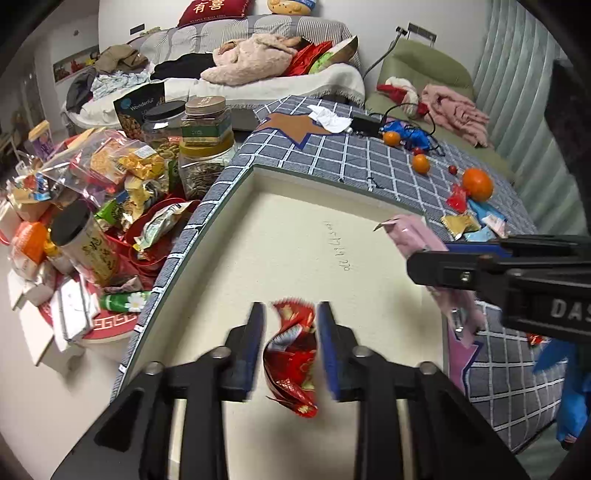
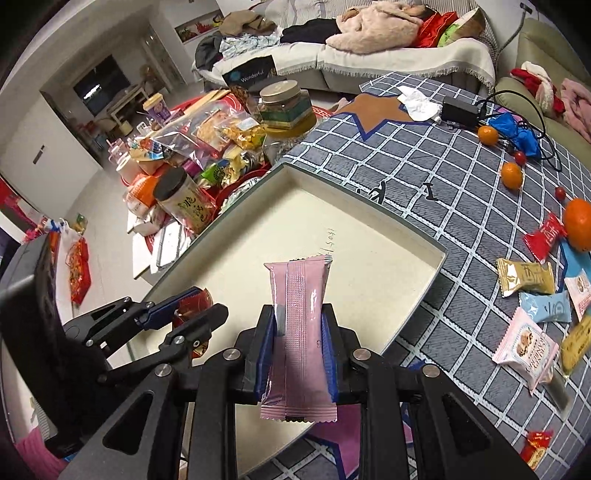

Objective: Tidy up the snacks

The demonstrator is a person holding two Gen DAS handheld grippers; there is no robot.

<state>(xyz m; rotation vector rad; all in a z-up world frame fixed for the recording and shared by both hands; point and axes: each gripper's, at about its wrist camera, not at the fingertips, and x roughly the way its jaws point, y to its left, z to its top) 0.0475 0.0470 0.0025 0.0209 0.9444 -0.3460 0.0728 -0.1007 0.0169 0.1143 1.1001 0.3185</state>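
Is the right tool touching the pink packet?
Touching. The right wrist view shows the right tool with both blue pads pressed against the pink packet, held above the tray.

You can read "Wonderful" in white on the dark snack bag (image 1: 138, 107) standing behind the jars; it shows again in the right wrist view (image 2: 251, 75). The red cushion (image 1: 214, 10) on the grey sofa back carries the gold characters "有喜". The black gripper body (image 1: 554, 295) at the right edge shows the white letters "DAS", cut off there. Pencilled marks on the cream tray floor (image 1: 340, 251) are not legible.
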